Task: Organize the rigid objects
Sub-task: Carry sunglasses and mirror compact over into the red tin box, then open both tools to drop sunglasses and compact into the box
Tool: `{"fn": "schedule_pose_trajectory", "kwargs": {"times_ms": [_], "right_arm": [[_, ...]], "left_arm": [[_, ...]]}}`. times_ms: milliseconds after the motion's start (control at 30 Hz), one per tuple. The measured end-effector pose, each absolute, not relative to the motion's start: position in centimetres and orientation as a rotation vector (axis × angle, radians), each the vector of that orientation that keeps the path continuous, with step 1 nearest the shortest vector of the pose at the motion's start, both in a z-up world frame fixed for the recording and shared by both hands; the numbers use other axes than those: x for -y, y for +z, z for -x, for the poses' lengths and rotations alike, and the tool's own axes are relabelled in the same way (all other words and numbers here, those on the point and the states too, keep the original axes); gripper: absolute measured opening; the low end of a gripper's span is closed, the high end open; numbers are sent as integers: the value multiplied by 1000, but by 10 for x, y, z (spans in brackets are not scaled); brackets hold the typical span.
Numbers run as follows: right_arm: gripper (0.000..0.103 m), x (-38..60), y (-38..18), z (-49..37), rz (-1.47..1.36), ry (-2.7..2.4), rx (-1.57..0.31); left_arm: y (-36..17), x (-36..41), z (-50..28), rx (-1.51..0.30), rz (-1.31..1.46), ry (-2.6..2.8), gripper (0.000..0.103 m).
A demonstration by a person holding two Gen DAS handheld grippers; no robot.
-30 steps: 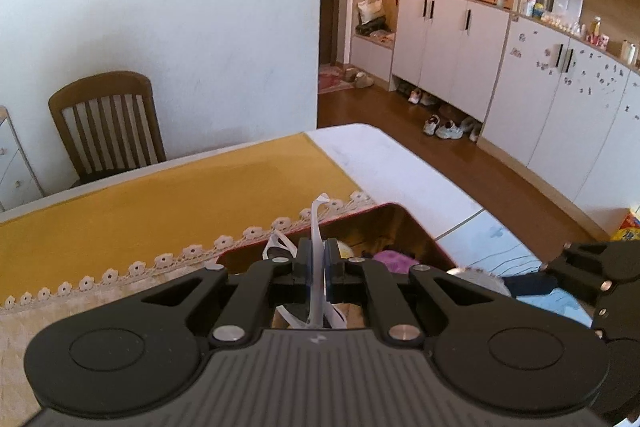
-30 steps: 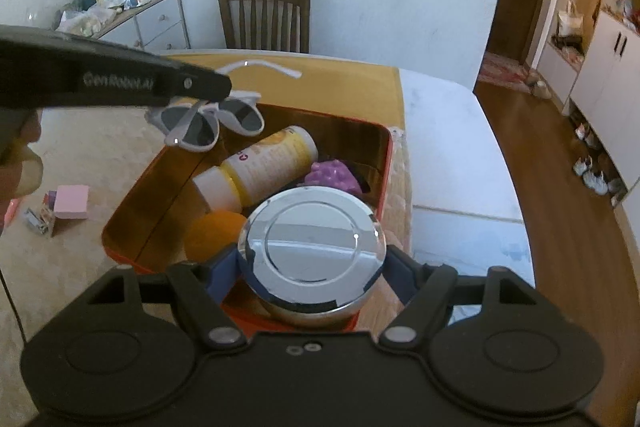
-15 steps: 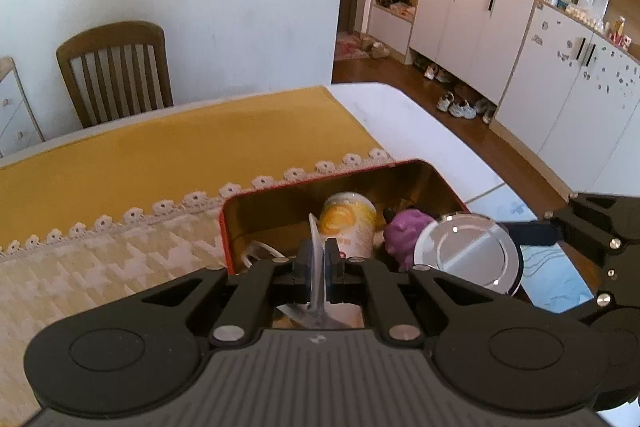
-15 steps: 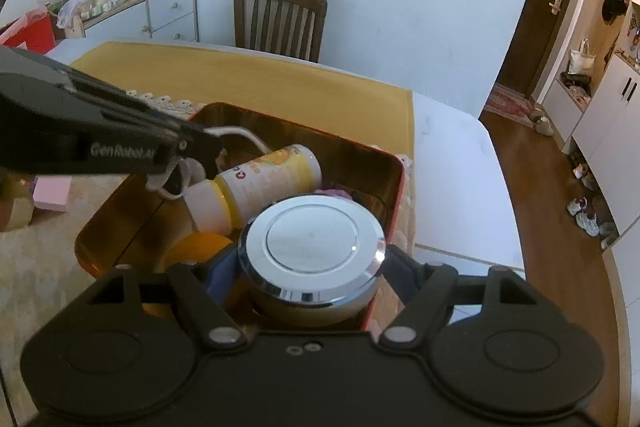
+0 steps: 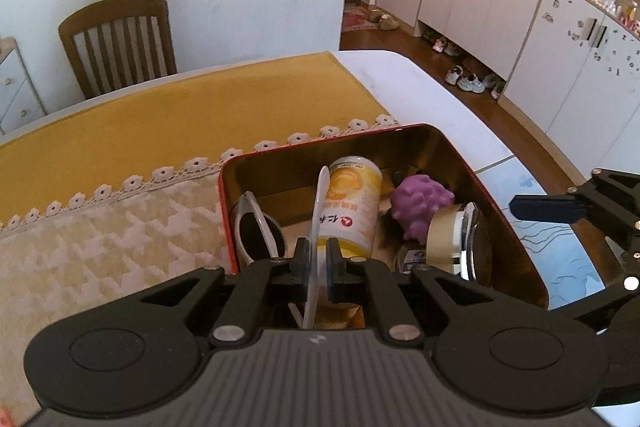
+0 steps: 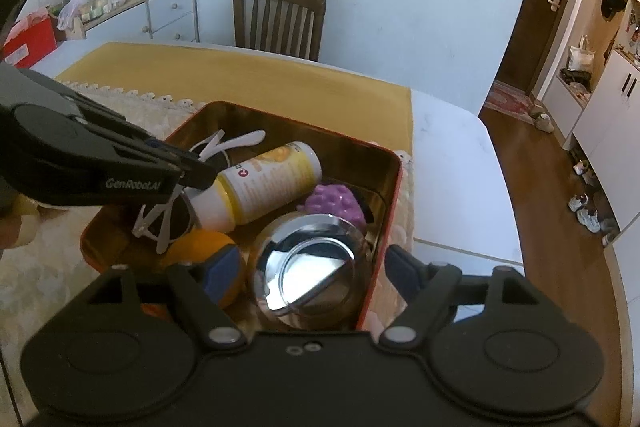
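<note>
My left hand-held gripper (image 5: 318, 263) is nearly closed, its jaws having just eased slightly apart around the white temple arm of the sunglasses (image 5: 256, 227), which stands between the pads; whether the pads touch it I cannot tell. The sunglasses lie inside the tin (image 5: 500, 211) at its left side, lenses against the wall. My right hand-held gripper (image 6: 312, 271) stands wide, its blue pads on either side of the jar (image 6: 308, 267) and clear of it; the jar lies tilted in the tin's near right corner, chrome lid facing me. Also in the tin are a yellow bottle (image 6: 268, 183) on its side, a purple toy (image 6: 336, 203) and an orange ball (image 6: 204, 247). The tin sits on the worktop (image 5: 120, 123), on a cloth.
</note>
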State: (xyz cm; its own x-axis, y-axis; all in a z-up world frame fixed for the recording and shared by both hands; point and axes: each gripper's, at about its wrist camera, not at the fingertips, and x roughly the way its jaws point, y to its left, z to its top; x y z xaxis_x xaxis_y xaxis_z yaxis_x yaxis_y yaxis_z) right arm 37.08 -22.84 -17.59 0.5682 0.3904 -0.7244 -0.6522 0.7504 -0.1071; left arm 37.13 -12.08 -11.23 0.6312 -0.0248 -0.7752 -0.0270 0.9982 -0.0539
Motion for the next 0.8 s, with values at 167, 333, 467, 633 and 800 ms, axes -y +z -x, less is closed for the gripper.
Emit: {"fn": "schedule_pose_trajectory", "kwargs": {"times_ms": [167, 333, 467, 633, 800], "right_arm": [[81, 230, -170, -366, 379, 633, -738], [83, 232, -162, -362, 344, 630, -737], [87, 233, -154, -355, 331, 634, -723], [92, 234, -145, -344, 306, 638, -710], [101, 234, -136, -332, 283, 639, -689]], "left_arm": [[-106, 119, -360, -865, 70, 5, 33], [-95, 118, -347, -822, 84, -10, 49], [-84, 116, -335, -790, 100, -24, 52], [-74, 111, -321, -761, 107, -30, 53], [-65, 104, -306, -726, 109, -26, 70]]}}
